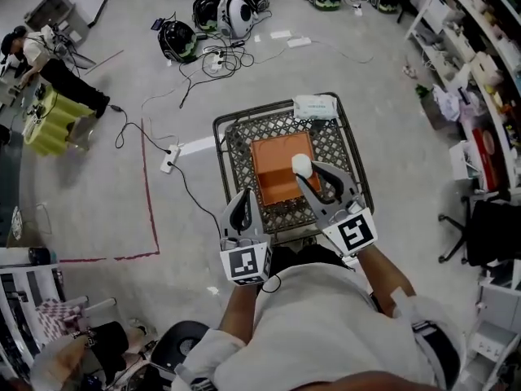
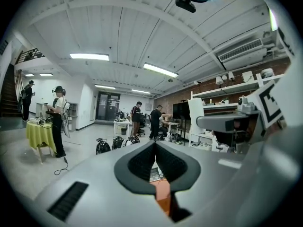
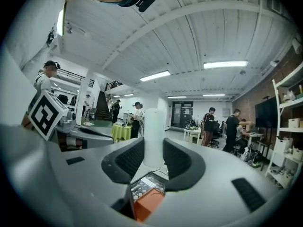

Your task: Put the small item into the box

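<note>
Small white item (image 1: 301, 164) held above an orange box (image 1: 273, 169).
The right hand-held gripper (image 3: 154, 157) clamps the item at frame centre, over the box's right edge; the left hand-held gripper (image 2: 155, 150) is closed and empty.

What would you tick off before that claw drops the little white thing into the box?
1. Right claw gripping the white item: ok, pads press both its sides.
2. Orange box open, nothing seen inside: ok.
3. White item centred over the box: cannot tell; the head view puts it near the box's right wall.
4. Left claw out of the way: ok, shut, empty, at the near edge of the mesh table.
5. White packet clear of the box: ok, at the table's far edge.
</note>
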`<state>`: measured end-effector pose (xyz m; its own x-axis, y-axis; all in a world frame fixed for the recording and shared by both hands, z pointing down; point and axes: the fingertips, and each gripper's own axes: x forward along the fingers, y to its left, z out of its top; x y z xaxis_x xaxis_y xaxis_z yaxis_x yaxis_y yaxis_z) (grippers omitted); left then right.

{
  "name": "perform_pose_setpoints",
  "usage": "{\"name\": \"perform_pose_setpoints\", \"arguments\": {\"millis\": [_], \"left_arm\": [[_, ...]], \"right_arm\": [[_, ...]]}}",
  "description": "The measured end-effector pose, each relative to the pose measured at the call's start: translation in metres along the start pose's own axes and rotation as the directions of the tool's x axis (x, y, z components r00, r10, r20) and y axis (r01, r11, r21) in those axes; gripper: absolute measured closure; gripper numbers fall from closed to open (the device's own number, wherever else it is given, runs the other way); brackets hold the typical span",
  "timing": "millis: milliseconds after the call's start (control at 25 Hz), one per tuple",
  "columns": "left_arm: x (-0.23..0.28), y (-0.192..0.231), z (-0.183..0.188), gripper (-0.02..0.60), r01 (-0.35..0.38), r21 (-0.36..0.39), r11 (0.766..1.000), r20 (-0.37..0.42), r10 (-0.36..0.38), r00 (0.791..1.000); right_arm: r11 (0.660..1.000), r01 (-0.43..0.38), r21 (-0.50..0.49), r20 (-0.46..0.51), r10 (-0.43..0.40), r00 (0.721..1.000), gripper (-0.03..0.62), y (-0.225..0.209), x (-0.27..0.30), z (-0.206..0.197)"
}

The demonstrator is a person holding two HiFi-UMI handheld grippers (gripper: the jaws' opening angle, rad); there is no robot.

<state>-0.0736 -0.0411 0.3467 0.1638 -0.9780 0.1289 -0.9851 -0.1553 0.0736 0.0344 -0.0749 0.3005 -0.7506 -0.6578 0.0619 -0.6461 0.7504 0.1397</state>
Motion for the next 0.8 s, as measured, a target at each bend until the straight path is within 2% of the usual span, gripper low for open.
{"name": "perform_pose_setpoints", "arguments": {"millis": [240,480,600,800], "left_arm": [[0.013,0.027,-0.012,0.572,0.048,-0.01,0.999,-0.021,-0.048,0.999],[0.024,0.032,-0.04,0.572,0.046,-0.035,0.998,-0.075,-0.048,0.996],[0.031,0.026,-0.053,0.572,0.026,-0.034,0.999,-0.101,-0.03,0.994],[0.041,0.019,-0.066,0.572,-0.051,-0.025,0.998,-0.142,0.047,0.989]], "right_arm": [[1.0,0.017,-0.014,-0.059,-0.018,0.998,0.474,0.008,0.02,-0.011],[1.0,0.001,-0.005,-0.141,-0.002,0.99,0.474,0.001,0.02,-0.046],[1.0,-0.023,0.003,-0.177,0.023,0.984,0.474,-0.011,0.018,-0.068],[0.993,-0.12,0.009,-0.193,0.119,0.974,0.474,-0.022,0.021,-0.092]]}}
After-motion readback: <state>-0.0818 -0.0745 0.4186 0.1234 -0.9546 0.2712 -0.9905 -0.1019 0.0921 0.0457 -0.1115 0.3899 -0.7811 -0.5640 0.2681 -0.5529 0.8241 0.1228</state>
